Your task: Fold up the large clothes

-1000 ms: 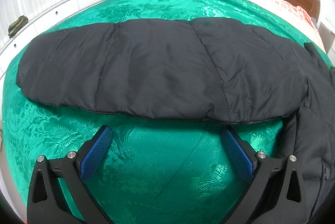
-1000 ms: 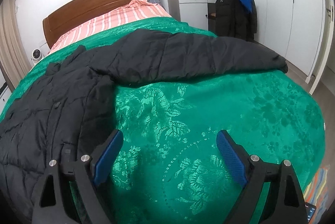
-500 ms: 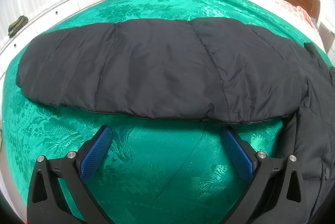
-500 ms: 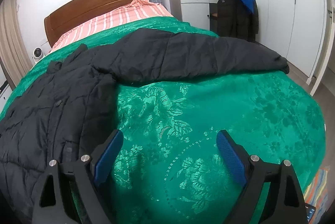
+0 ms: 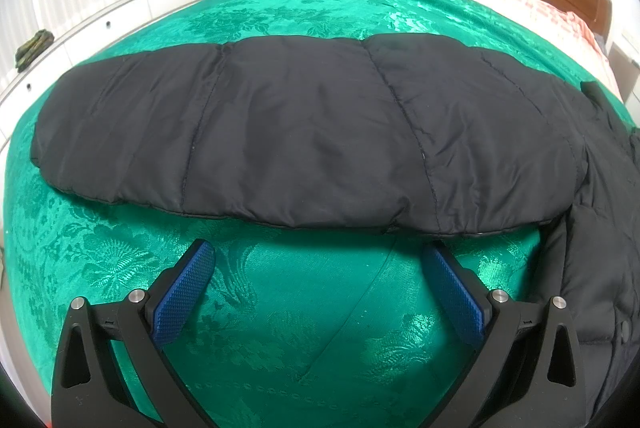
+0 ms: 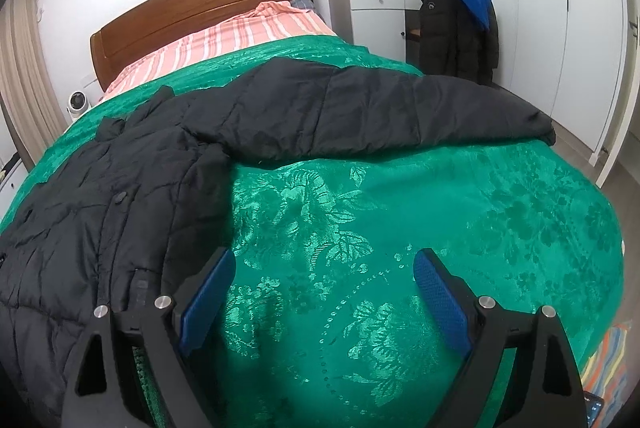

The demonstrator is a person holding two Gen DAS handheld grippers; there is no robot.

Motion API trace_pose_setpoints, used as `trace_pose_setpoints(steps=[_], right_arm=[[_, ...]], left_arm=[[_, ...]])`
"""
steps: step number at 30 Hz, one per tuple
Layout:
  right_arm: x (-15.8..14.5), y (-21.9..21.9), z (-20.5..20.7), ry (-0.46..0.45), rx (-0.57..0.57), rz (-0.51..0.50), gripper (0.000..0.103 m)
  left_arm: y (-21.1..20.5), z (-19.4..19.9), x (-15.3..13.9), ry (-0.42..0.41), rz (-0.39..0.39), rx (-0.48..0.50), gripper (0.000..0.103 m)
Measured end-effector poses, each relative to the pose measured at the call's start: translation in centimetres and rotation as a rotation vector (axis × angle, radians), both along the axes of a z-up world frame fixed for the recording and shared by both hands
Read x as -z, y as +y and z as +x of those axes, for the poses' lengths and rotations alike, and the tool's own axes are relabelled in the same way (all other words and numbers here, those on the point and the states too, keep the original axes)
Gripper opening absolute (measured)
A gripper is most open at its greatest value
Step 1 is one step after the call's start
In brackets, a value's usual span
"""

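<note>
While the black jacket [image 6: 120, 195] lies spread on the green bedspread [image 6: 400, 228], left gripper [image 5: 318, 256] and right gripper [image 6: 324, 264] hover wide apart, holding nothing.

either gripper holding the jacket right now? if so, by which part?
Neither. Left gripper and right gripper are open over the green bedspread, clear of the black jacket.

The black jacket [image 6: 132, 187] runs off the right wrist view at nine o'clock; its body is cut at three o'clock in the left. Small items on the far cabinet [image 6: 376, 1] are unreadable.
</note>
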State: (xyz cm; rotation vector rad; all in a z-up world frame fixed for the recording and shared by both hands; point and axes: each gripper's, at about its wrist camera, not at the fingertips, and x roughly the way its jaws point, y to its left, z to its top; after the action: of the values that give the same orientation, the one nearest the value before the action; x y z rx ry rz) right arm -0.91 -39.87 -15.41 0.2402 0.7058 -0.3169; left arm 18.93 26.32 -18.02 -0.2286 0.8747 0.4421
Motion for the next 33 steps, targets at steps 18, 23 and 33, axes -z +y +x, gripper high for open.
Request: trace_pose_setpoints(steps=[18, 23, 33], right_arm=[[0.02, 0.02, -0.05, 0.001, 0.003, 0.003, 0.090], [0.16, 0.01, 0.07, 0.003, -0.003, 0.003, 0.090], [0.28, -0.02, 0.22, 0.011, -0.006, 0.005, 0.090]], left_arm=[[0.00, 0.05, -0.01, 0.000, 0.000, 0.000, 0.103], [0.01, 0.00, 0.00, 0.000, 0.000, 0.000, 0.103], [0.02, -0.01, 0.02, 0.000, 0.000, 0.000, 0.103]])
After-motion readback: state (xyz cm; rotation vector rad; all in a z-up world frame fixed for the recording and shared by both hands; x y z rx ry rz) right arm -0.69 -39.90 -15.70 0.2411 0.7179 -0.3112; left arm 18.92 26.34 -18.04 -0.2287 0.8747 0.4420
